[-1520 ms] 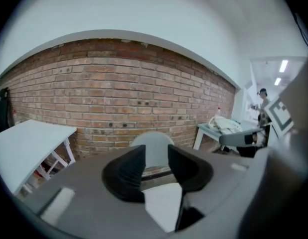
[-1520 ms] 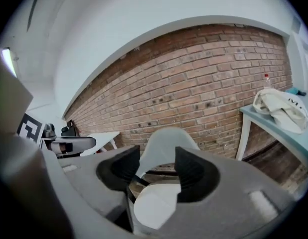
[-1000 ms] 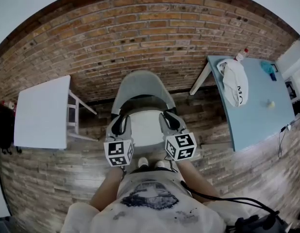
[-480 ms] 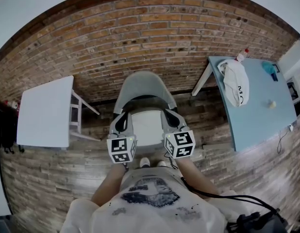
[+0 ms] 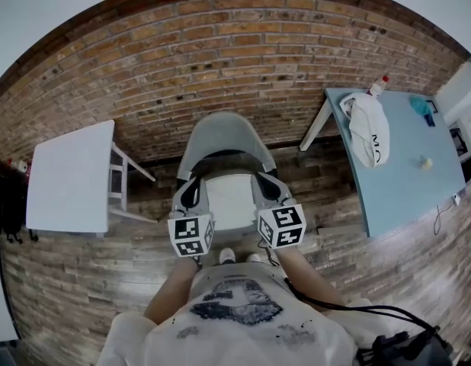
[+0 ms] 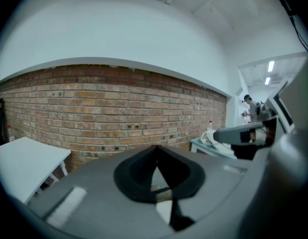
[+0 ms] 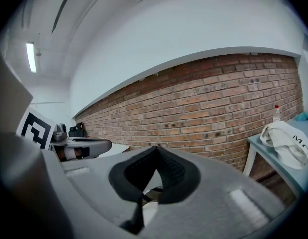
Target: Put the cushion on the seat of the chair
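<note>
Since a second ago both pairs of jaws have drawn together, while the hands have barely shifted. The left gripper [image 5: 193, 183] and right gripper [image 5: 264, 180] now stand closed tip to tip with nothing between them. They sit just beside the side edges of the white cushion [image 5: 230, 201], which lies on the seat of the grey chair [image 5: 220, 137].

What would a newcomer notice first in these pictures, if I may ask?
The red brick wall fills the background. Before it, at centre, stands a grey chair with a white cushion on its seat, and the left tongs and right tongs, both shut, sit at the cushion's two sides. A white table stands left, a blue table right.
</note>
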`<state>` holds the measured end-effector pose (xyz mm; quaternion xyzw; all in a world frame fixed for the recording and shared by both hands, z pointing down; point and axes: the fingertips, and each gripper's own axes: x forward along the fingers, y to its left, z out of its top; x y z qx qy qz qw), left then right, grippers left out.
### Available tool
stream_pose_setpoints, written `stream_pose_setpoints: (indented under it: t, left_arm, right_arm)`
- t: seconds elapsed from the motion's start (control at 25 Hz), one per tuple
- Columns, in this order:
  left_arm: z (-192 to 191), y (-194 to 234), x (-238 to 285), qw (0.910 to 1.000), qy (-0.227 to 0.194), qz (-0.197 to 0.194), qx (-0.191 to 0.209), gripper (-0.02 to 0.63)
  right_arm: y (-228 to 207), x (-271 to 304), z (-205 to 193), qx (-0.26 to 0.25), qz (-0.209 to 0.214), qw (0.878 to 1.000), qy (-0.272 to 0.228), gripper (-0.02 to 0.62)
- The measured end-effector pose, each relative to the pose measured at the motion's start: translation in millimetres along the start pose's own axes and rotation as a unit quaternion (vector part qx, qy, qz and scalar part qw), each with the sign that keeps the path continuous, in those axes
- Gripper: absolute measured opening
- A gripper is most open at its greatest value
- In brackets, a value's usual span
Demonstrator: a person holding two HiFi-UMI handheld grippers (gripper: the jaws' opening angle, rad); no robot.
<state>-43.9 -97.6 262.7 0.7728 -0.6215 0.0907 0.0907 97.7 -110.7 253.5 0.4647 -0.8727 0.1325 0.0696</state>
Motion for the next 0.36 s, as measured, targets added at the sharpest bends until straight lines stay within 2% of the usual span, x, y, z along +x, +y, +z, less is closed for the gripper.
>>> stream_pose_setpoints:
  t: [0.36]
  left_arm:
    - [0.2,0.9,3.9,1.0,0.0,-0.006,0.0,-0.008]
  right_arm:
    - [1.9,1.8,3.8,0.005,0.001,1.0,-0.004,-0.002]
